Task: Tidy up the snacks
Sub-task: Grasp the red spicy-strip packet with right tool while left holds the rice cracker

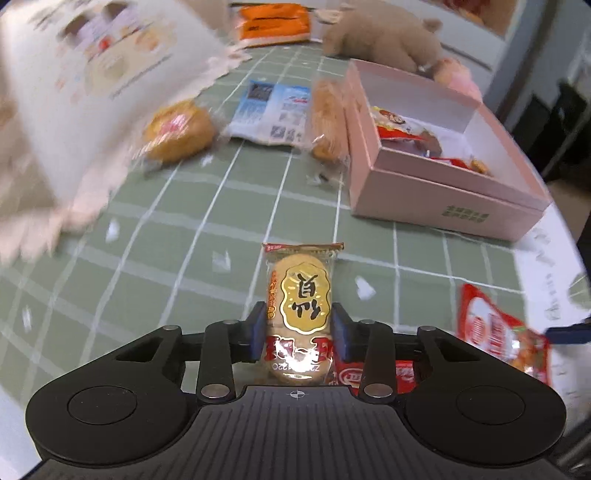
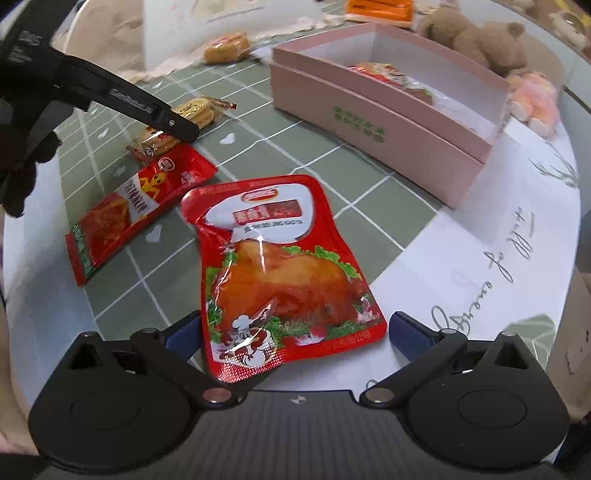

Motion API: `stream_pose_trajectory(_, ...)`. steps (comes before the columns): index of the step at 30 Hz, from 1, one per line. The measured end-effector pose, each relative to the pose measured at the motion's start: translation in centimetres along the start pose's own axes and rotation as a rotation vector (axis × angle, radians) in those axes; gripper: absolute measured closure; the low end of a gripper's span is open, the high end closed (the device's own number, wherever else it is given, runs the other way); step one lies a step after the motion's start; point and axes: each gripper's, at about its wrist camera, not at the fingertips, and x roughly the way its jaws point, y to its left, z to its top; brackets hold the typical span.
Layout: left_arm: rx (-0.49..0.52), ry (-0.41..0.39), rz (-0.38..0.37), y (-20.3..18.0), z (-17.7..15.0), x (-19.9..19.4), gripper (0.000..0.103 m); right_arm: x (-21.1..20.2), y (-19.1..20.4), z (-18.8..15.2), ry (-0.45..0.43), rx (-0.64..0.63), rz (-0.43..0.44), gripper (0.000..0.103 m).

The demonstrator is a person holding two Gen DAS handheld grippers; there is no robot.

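My left gripper (image 1: 299,334) is shut on a gold-labelled rice cracker packet (image 1: 301,306) and holds it above the green checked tablecloth. The same gripper and packet (image 2: 192,110) show in the right wrist view at the left. The open pink box (image 1: 439,162) lies ahead to the right with red snack packs inside; it also shows in the right wrist view (image 2: 373,122). My right gripper (image 2: 295,332) is open, its blue pads either side of the lower end of a red chicken-leg pouch (image 2: 277,269) lying flat on the table.
A long red snack packet (image 2: 136,206) lies left of the pouch. Round cakes in clear wrap (image 1: 177,129) (image 1: 327,118), a blue-white packet (image 1: 273,110) and an orange pack (image 1: 273,22) lie farther back. A brown plush toy (image 2: 476,37) and a pink one (image 2: 535,99) sit behind the box.
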Motion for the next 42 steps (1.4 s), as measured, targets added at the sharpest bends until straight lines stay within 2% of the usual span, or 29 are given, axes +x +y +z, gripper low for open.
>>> stream_pose_trajectory(1, -0.049, -0.003, -0.002, 0.4, -0.9, -0.7, 0.063, 0.1, 0.0, 0.4, 0.028, -0.02, 0.011, 0.0)
stream_pose_trajectory(3, -0.137, -0.012, 0.0, 0.9, -2.8, -2.3, 0.063, -0.1, -0.1, 1.0, 0.07, -0.039, 0.014, 0.007)
stream_pose_trajectory(5, -0.228, -0.04, 0.02, 1.6, -5.4, -4.5, 0.063, -1.6, 0.7, 1.3, 0.028, -0.074, -0.012, 0.007)
stream_pose_trajectory(7, -0.329, -0.059, 0.084, 2.5, -7.5, -6.6, 0.063, -3.5, 2.4, 1.8, -0.05, -0.142, -0.017, 0.007)
stream_pose_trajectory(8, -0.377, -0.063, 0.122, 2.8, -8.4, -7.5, 0.063, -3.9, 3.1, 2.0, -0.068, -0.157, 0.0, 0.007)
stream_pose_trajectory(11, -0.466, -0.069, 0.227, 3.7, -10.6, -9.7, 0.063, -4.1, 5.6, 3.2, -0.067, -0.136, 0.132, 0.007)
stream_pose_trajectory(13, -0.477, -0.081, 0.261, 4.0, -11.3, -11.0, 0.063, -3.2, 7.8, 3.6, -0.027, -0.141, 0.225, 0.01)
stream_pose_trajectory(16, -0.474, -0.096, 0.286, 4.4, -12.1, -12.8, 0.063, -1.3, 11.3, 3.5, 0.024, -0.2, 0.276, 0.012)
stream_pose_trajectory(21, -0.508, -0.128, 0.262, 5.2, -13.0, -14.5, 0.063, 0.4, 12.7, 3.4, 0.03, -0.287, 0.159, 0.014)
stream_pose_trajectory(30, -0.526, -0.149, 0.165, 4.1, -13.0, -14.1, 0.063, -1.4, 7.2, 2.1, -0.034, -0.292, -0.011, 0.013)
stream_pose_trajectory(32, -0.515, -0.14, 0.139, 3.2, -13.2, -13.9, 0.063, -1.7, 5.8, 2.0, -0.015, -0.258, -0.008, 0.015)
stream_pose_trajectory(34, -0.502, -0.123, 0.103, 2.3, -13.4, -13.4, 0.063, -1.6, 4.5, 1.8, 0.017, -0.228, 0.003, 0.025)
stream_pose_trajectory(37, -0.482, -0.083, 0.075, 1.1, -13.9, -12.4, 0.063, -1.5, 3.6, 1.6, 0.041, -0.184, 0.087, 0.027)
stream_pose_trajectory(42, -0.505, -0.048, 0.095, 1.1, -14.7, -11.8, 0.063, -2.8, 5.9, 2.5, 0.015, -0.168, 0.234, 0.028)
